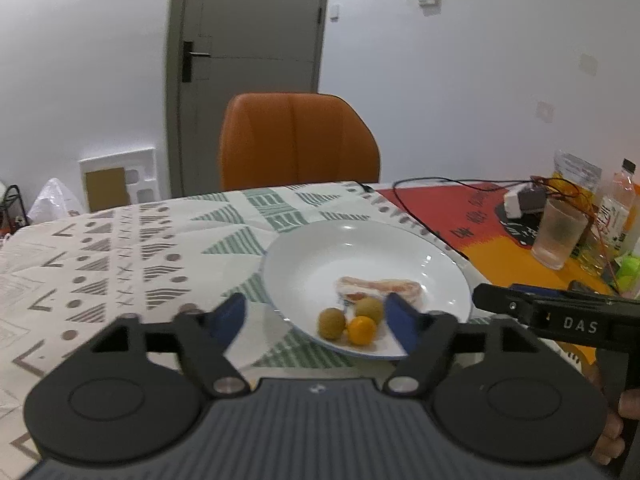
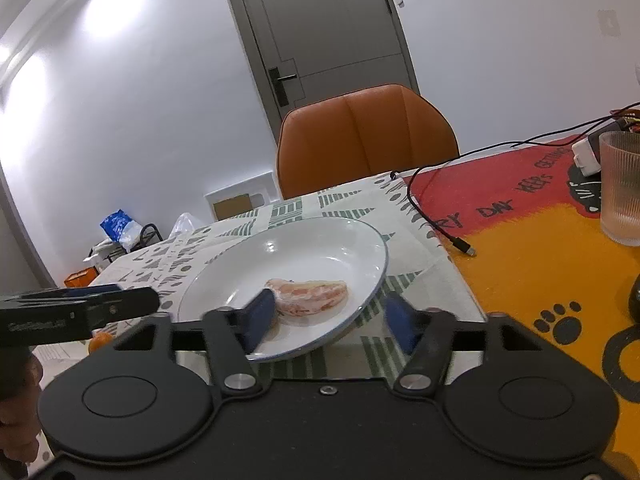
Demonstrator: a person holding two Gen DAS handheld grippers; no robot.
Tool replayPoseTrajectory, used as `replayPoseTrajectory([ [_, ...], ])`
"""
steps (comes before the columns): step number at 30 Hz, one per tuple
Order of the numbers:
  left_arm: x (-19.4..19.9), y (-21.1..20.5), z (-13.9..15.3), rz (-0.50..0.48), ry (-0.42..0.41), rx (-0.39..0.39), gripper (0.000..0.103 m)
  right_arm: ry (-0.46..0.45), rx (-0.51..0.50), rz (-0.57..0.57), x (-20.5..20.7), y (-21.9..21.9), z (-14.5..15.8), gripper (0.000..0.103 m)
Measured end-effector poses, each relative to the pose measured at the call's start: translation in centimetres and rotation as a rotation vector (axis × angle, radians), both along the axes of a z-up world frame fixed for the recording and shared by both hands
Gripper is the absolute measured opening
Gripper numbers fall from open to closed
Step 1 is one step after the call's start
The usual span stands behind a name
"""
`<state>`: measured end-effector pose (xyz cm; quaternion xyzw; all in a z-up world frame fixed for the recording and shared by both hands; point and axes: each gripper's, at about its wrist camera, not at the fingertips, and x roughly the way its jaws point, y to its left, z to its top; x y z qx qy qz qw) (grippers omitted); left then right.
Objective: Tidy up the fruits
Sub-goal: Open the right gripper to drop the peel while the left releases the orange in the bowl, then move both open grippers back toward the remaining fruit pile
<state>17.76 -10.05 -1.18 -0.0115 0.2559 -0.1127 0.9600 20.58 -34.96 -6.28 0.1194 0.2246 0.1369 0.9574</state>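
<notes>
A white plate (image 1: 312, 264) sits on the patterned tablecloth. It holds a wrapped pink pomelo piece (image 1: 380, 288), two brown-green round fruits (image 1: 331, 323) (image 1: 370, 308) and a small orange (image 1: 361, 330). My left gripper (image 1: 316, 318) is open just above the plate's near rim, with the fruits between its blue pads. The right wrist view shows the plate (image 2: 312, 240) and the pomelo piece (image 2: 310, 294). My right gripper (image 2: 328, 316) is open over the plate's near right rim, its left pad beside the pomelo. The orange (image 2: 99, 342) peeks out at the left.
An orange chair (image 1: 296, 140) stands behind the table. A ribbed glass (image 1: 560, 232), bottles (image 1: 618, 204), a charger and cables (image 1: 520, 200) crowd the right side on the red and orange mat (image 2: 540, 248). A cable plug (image 2: 464, 246) lies near the plate.
</notes>
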Motion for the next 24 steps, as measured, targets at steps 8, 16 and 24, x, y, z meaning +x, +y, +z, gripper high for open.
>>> replayPoseTrajectory([
  [8, -0.9, 2.2, 0.0, 0.067, 0.014, -0.010, 0.088, -0.021, 0.029, 0.011, -0.8, 1.2, 0.1, 0.099],
  [16, -2.2, 4.0, 0.0, 0.122, 0.010, -0.039, 0.091, -0.017, 0.048, 0.027, -1.5, 2.3, 0.1, 0.103],
  [24, -3.1, 5.8, 0.1, 0.164, 0.010, -0.077, 0.091, -0.013, 0.043, 0.055, -2.0, 3.8, 0.1, 0.103],
])
